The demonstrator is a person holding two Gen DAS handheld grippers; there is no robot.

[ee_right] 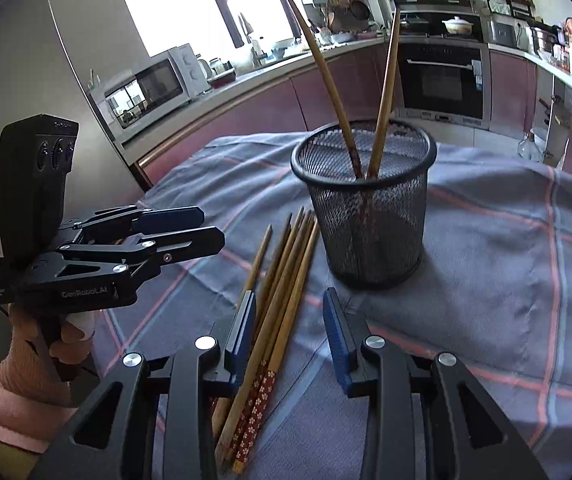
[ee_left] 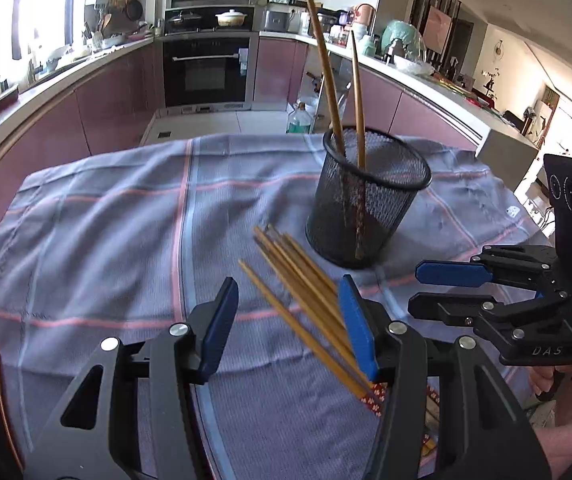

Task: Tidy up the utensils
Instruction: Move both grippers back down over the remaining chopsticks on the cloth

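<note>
- Far left there's the kitchen counter with a white microwave on it, well away from the action.
- The worktop is covered by a blue-grey checked cloth with pink lines; everything sits on that.
- The left tool hovers low over the cloth, its blue pads spread wide with nothing between them. Seen from the right wrist camera, the same left tool has its fingers looking nearly together, but that's a side-on view, so I'm going with wide open from its own camera.
- A loose bunch of chopsticks lies flat on the cloth, tips pointing toward the cup, patterned red ends toward the cameras. In the left view the chopsticks run under that tool's right pad.
- The right tool is also spread open, straddling the bunch but not clamping any stick as far as I can see.
- Just past the chopstick tips stands a black mesh cup, upright, with two chopsticks already standing in it, leaning against the rim and crossing each other.
- Behind that, the built-in oven sits at the back of the kitchen.
</note>
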